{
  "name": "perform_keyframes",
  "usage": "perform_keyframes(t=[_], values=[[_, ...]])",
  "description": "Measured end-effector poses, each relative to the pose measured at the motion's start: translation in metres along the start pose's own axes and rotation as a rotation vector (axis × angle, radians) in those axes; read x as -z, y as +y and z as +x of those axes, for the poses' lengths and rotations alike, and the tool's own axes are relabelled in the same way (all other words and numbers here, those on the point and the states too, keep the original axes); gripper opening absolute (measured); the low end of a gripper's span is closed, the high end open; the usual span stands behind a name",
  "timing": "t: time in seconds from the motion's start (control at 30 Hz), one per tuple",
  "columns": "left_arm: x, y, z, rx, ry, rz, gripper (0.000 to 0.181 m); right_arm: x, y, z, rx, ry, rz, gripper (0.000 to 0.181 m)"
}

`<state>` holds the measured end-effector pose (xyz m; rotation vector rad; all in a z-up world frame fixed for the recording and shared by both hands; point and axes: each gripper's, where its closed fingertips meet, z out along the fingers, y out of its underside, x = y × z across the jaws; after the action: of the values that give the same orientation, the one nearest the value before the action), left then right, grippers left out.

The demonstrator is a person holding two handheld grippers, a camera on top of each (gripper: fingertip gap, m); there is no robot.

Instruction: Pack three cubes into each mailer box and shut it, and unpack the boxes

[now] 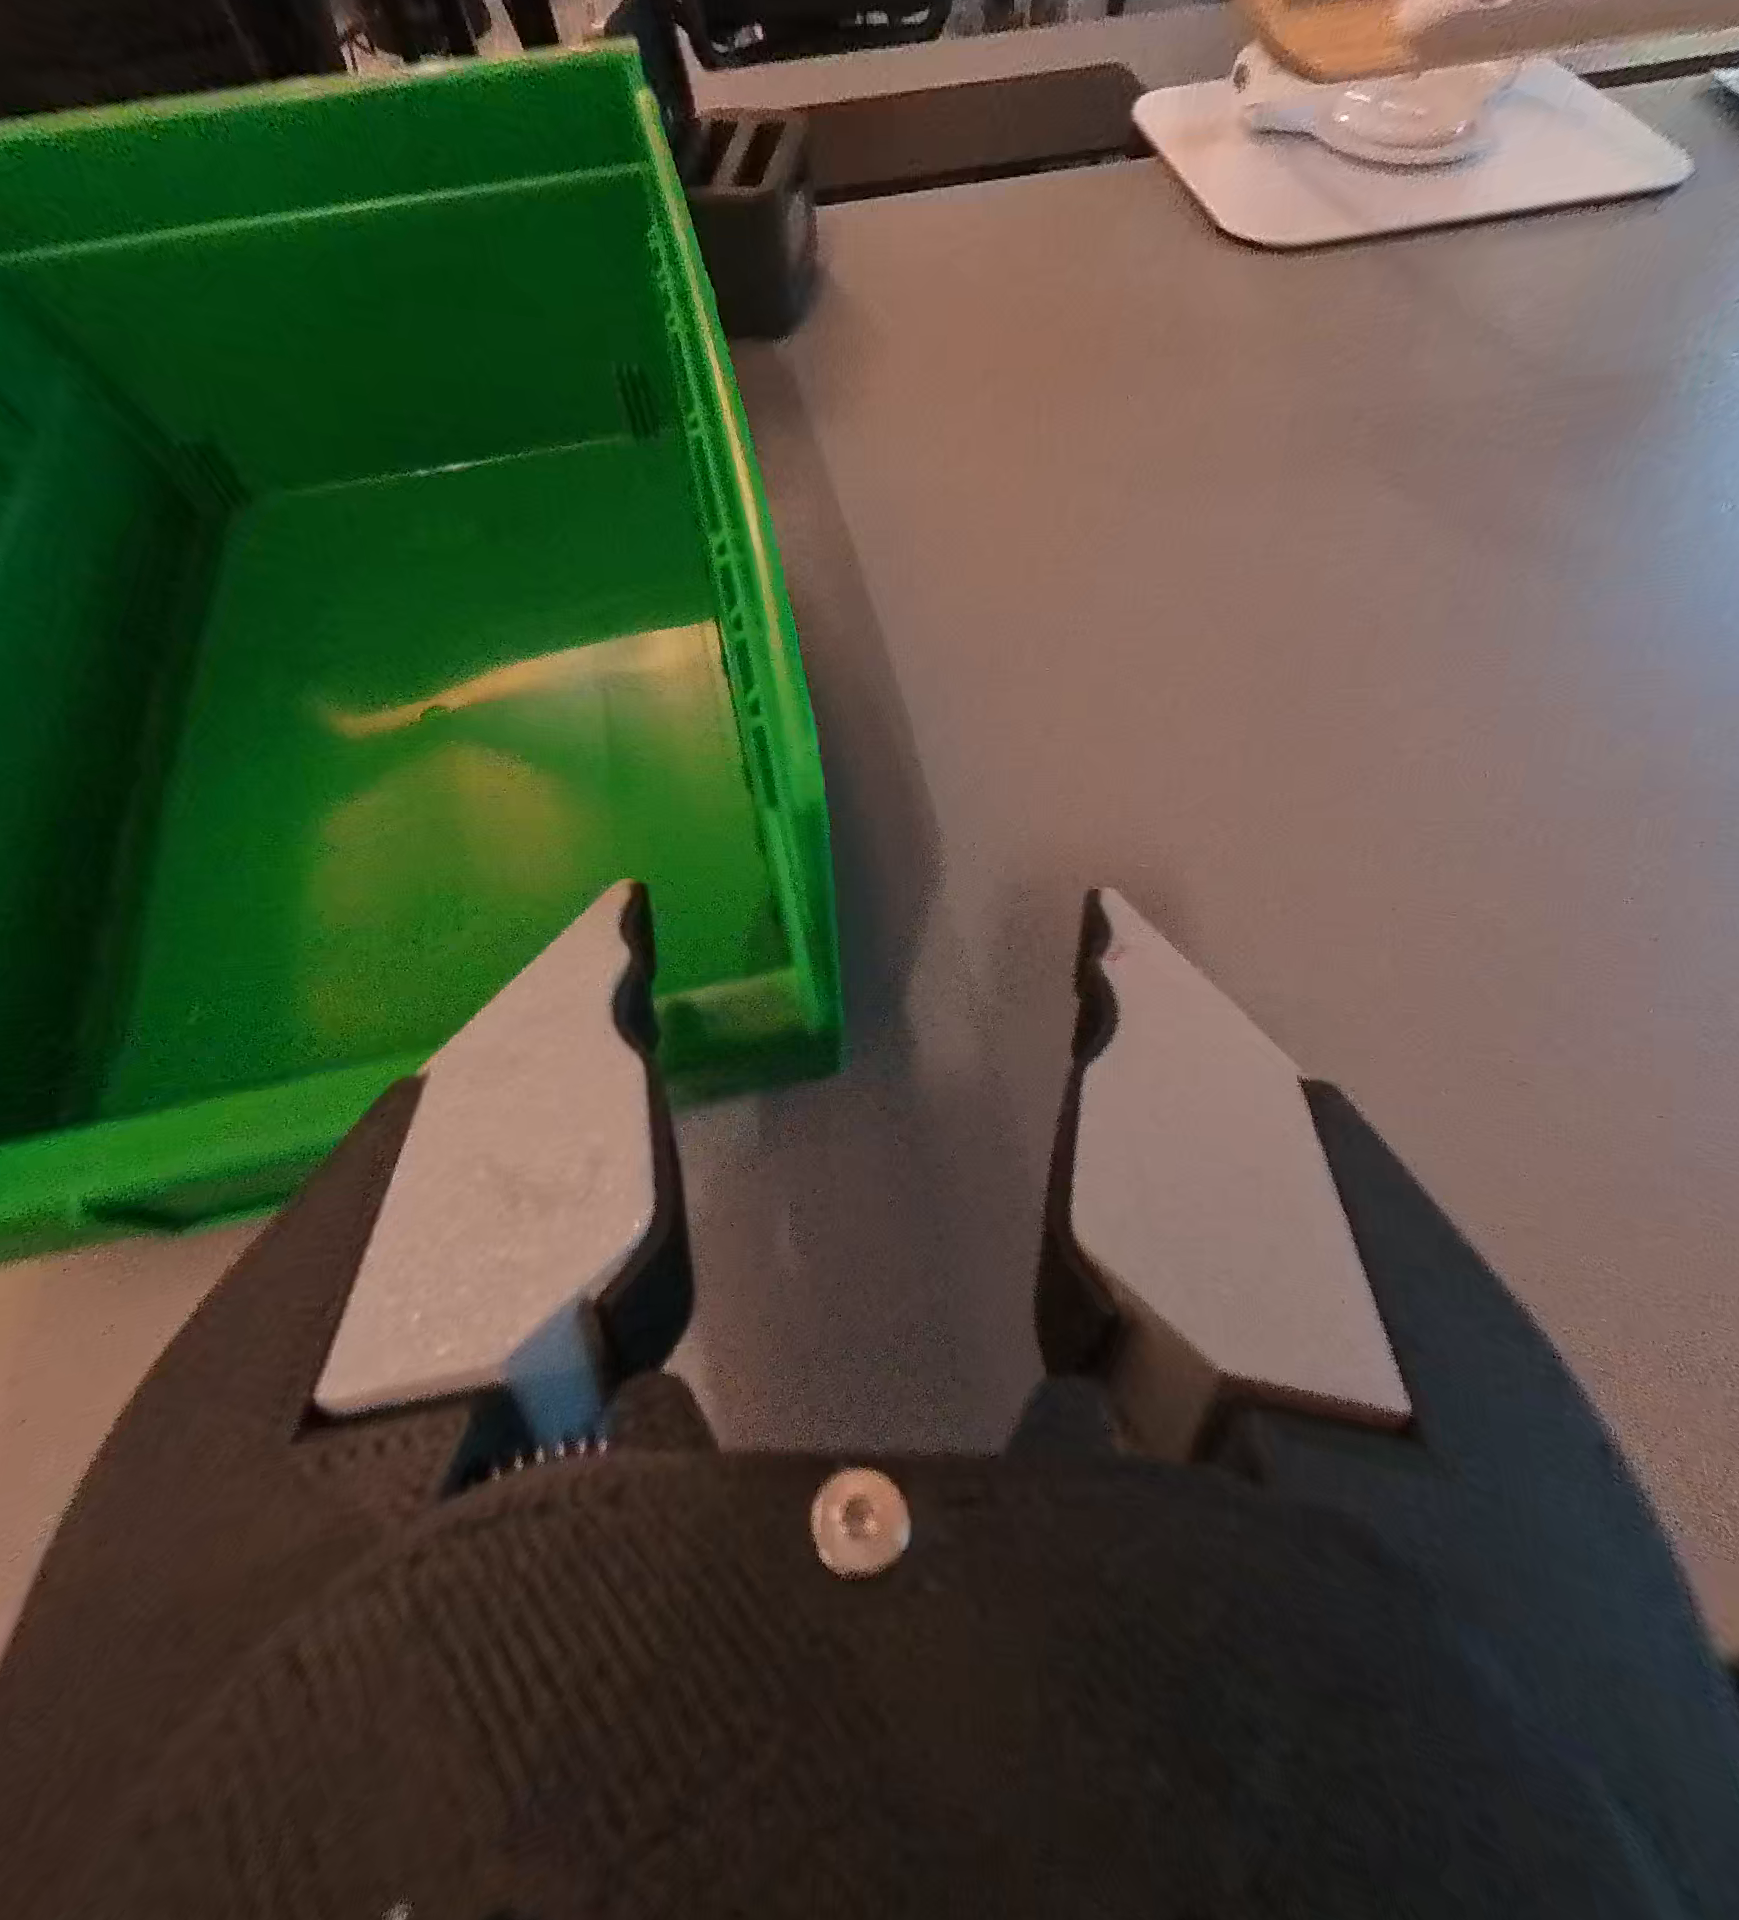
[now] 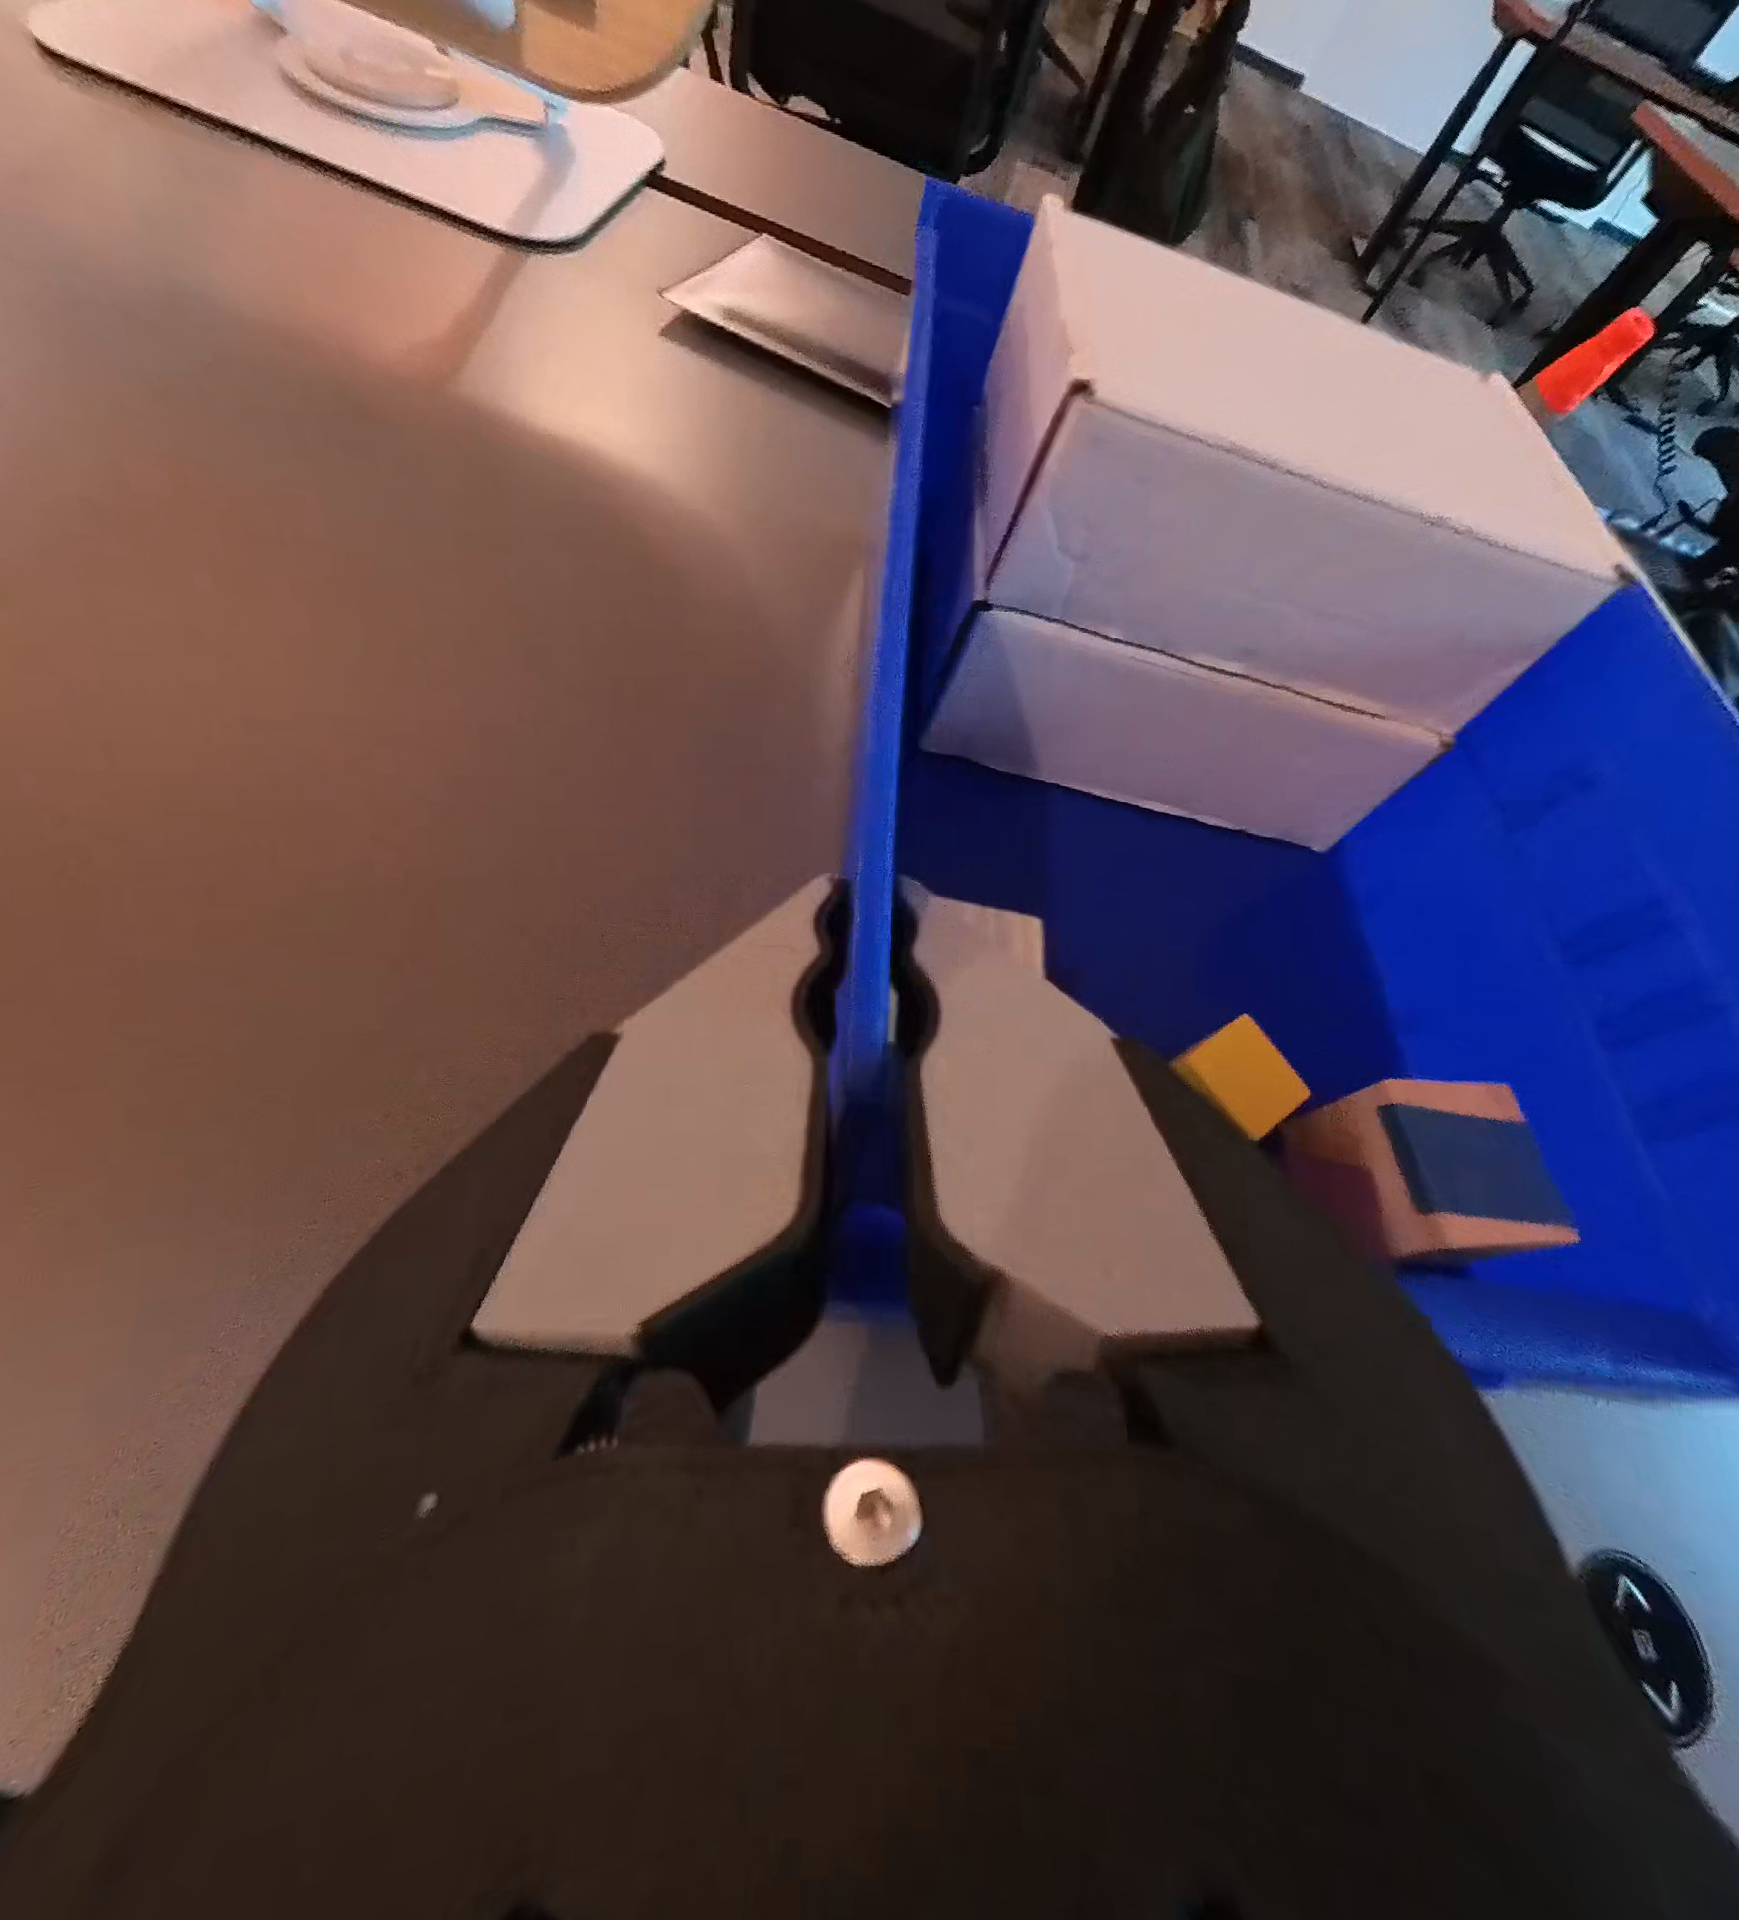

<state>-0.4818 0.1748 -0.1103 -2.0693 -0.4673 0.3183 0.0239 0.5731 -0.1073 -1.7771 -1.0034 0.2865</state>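
Left gripper hangs over the desk with jaws spread wide, nothing in them, and the green bin sits at its 10 o'clock. Right gripper has its jaws clamped on the blue bin wall. Inside, two white mailer boxes are stacked at 1 o'clock, shut; a yellow cube and a brown-and-navy cube lie at 3 o'clock.
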Motion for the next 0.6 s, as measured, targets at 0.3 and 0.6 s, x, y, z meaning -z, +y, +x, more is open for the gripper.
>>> perform_keyframes(t=[0.3,0.6], values=[[-0.029,-0.019,-0.027,-0.221,-0.161,0.032,0.003,0.008,-0.011,-0.058,0.05,-0.127,-0.024,0.013],[0.014,-0.059,-0.031,-0.187,-0.166,0.25,0.005,0.02,-0.046,-0.196,0.143,-0.331,0.021,0.018]])
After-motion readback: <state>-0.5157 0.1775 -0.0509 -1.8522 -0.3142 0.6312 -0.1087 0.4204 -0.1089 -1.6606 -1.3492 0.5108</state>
